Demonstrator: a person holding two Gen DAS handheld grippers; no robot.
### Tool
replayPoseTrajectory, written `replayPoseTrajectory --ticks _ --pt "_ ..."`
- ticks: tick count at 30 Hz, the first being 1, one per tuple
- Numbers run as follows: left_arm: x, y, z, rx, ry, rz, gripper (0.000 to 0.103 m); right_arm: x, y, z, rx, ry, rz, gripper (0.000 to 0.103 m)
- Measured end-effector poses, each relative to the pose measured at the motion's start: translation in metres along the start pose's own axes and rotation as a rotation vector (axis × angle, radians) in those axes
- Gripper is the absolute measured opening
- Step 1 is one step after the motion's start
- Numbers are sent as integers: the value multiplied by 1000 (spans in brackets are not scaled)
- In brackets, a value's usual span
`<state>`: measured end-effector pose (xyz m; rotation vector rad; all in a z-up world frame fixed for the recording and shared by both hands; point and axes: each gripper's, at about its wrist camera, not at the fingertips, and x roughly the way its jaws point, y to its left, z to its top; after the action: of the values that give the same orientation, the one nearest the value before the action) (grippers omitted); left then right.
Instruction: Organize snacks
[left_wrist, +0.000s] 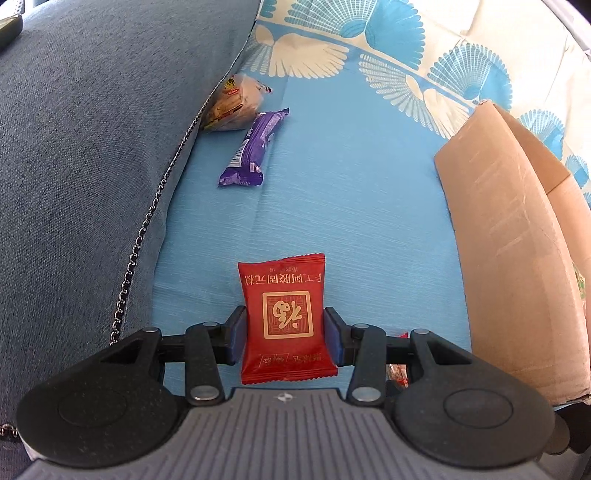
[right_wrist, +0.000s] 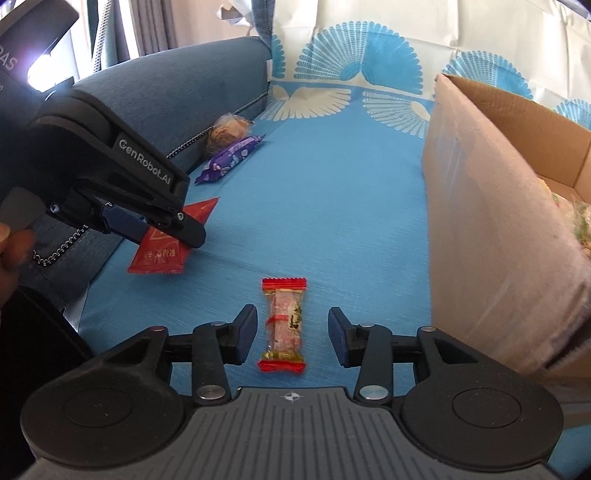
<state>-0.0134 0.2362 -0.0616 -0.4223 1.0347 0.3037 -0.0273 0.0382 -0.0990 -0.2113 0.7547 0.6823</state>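
Some snacks are in the box (right_wrist: 491, 229) already. The left gripper (left_wrist: 284, 332) pinches a red pack (left_wrist: 286, 317). The right gripper (right_wrist: 291, 328) is open around a candy (right_wrist: 283, 325). Two snacks wait by the cushion (left_wrist: 81, 147).

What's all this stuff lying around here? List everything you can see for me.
red packet: one, red with gold print, on the blue cover, between the left gripper's pads
clear candy: one, clear wrapper with red ends, on the cover between the right gripper's open pads, untouched
purple bar: one, purple, farther back on the cover
biscuit pack: one, tan in clear wrap, against the grey cushion
cardboard box: one, brown, at the right, some snacks inside
grey cushion: one, grey-blue, at the left
blue cover: one, blue with fan pattern, under everything
left gripper: one, black, closed on the red packet
right gripper: one, black, open
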Motion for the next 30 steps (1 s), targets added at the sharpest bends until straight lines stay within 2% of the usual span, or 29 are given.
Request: replayPoseTrajectory --ticks 2,3,5,8,19,30 --pt "0 1 0 -3 2 -1 48 4 1 0 -24 10 9 33" --pt "0 1 0 -3 2 -1 48 5 3 0 -36 18 6 23" --pt "0 1 0 -3 0 0 48 5 4 -1 -49 11 -1 19" --pt "0 0 0 4 -6 -1 48 1 2 2 -27 -3 18 18" --pt "-10 0 -5 12 -45 -8 48 -24 -3 16 2 -86 -1 18" --pt "-23 0 -10 10 -114 -31 48 -87 -13 42 4 -239 -7 18"
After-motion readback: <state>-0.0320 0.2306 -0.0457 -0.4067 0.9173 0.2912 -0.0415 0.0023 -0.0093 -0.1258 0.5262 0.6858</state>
